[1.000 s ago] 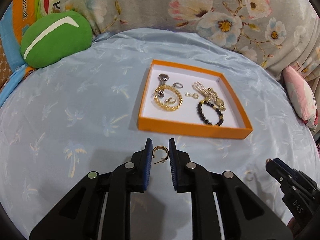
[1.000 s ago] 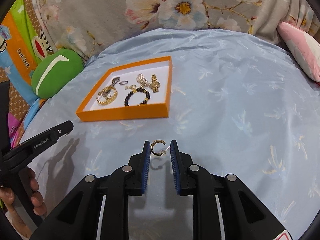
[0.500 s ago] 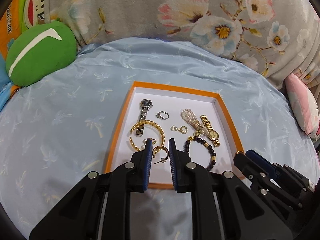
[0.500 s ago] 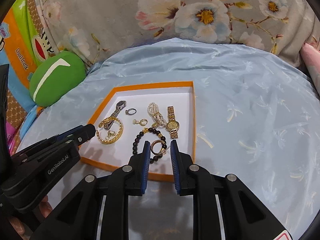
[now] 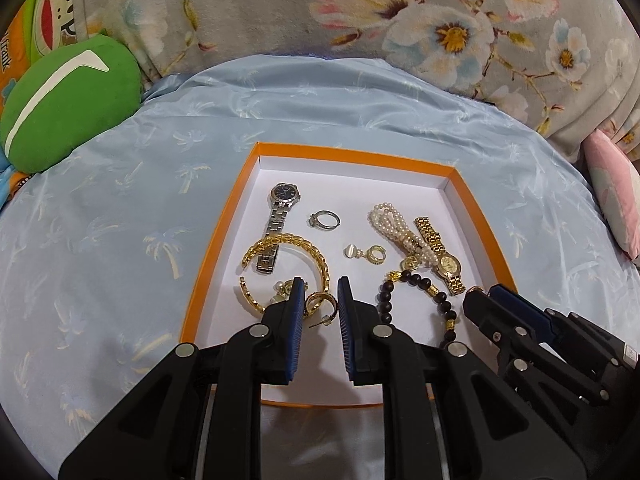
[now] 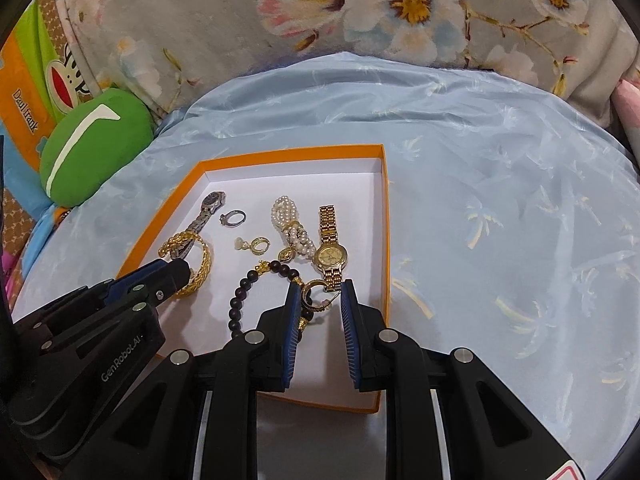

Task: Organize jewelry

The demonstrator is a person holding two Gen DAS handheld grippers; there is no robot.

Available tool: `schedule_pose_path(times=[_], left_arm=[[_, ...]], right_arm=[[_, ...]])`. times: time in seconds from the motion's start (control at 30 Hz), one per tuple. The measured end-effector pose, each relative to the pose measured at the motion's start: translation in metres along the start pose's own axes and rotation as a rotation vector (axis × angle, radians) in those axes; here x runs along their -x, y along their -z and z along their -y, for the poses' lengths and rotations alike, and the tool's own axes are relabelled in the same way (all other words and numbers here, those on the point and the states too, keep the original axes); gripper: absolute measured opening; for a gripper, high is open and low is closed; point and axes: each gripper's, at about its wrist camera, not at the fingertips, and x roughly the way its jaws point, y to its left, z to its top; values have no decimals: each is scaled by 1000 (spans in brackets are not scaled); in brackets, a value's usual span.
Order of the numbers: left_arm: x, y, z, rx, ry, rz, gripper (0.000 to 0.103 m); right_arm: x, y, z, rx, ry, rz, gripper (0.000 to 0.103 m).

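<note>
Here, each pair of tongs is poised over the shallow orange-rimmed cardboard tray (image 5: 224, 236) with a small gold hoop earring between its blue pads. The left tongs (image 5: 320, 300) are parted slightly wider than their hoop (image 5: 318, 305), which seems barely pinched or just let go; which one cannot be told. The right tongs (image 6: 318, 294) stand wider, their hoop (image 6: 312, 296) leaning on the left pad only, apparently released.

For the step in hand, judged as setting the earrings down: the tongs are best opened fully while low over bare white floor, then lifted straight up, so that a post is not snagged on the black bead bracelet (image 5: 386, 300) or the gold chain bangle (image 5: 290, 240) close by.

Tray contents noted: a silver watch with dark dial (image 5: 282, 200) at far left, a silver ring (image 5: 325, 220), a small gold drop earring (image 5: 370, 253), a pearl strand (image 5: 394, 224), and a gold watch (image 5: 442, 260) at right. The tray lies on a pale blue bedspread (image 5: 100, 220).
</note>
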Motion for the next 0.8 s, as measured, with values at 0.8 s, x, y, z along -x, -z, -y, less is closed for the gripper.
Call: schedule_pose_path(times=[0.8], left_arm=[[5,3,2,-20,-37,39,30]], right_arm=[[14,3,3,-18,24,59,22]])
